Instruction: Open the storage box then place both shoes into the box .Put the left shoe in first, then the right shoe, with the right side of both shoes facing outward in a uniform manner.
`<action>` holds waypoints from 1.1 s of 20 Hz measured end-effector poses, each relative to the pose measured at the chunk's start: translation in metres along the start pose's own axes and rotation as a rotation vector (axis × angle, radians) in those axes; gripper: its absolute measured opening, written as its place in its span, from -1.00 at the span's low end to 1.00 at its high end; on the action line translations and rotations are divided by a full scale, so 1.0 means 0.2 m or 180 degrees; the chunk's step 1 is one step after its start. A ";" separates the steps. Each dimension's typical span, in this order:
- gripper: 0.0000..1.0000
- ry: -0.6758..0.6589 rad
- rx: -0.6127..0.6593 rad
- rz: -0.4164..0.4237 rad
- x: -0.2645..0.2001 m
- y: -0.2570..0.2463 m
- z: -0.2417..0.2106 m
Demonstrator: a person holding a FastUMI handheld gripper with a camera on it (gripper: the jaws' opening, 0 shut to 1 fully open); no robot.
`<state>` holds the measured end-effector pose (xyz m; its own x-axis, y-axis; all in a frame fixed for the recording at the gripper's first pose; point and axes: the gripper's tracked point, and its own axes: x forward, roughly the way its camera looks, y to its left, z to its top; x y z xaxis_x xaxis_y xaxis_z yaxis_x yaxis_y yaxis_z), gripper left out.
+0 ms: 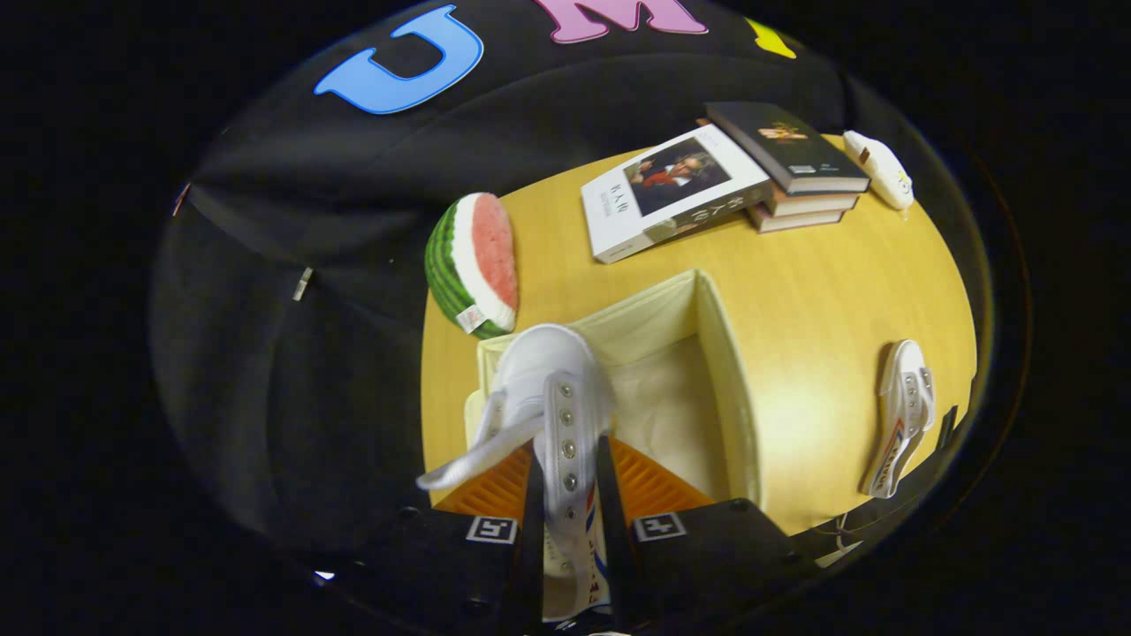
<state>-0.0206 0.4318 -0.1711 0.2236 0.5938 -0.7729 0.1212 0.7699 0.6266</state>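
My gripper [568, 481] is shut on a white canvas shoe [548, 389], both fingers pressing its sides at the eyelet row. The shoe hangs toe-forward over the left part of the open cream fabric storage box [724, 371], whose inside shows pale and bare beside the shoe. A loose lace trails off the shoe to the left. A second white shoe [903, 415] with red and blue side marks lies on its side on the wooden table [839, 291], to the right of the box.
A plush watermelon slice [473, 265] sits just beyond the box's far left corner. Past the box lies a white book [671, 190] leaning on a stack of dark books [795, 163], with a small white object [879, 168] behind them.
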 end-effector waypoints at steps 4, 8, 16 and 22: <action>0.86 0.0069 -0.0176 0.0376 -0.05 0.16 -0.01; 0.94 -0.0024 -0.0369 0.0449 -0.17 0.13 -0.04; 0.95 -0.0336 -0.0304 0.0496 -0.49 -0.12 -0.14; 0.95 -0.0600 -0.0044 0.0285 -0.70 -0.56 -0.18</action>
<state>-0.1009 0.2714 -0.1377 0.4100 0.6067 -0.6810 0.0797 0.7200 0.6894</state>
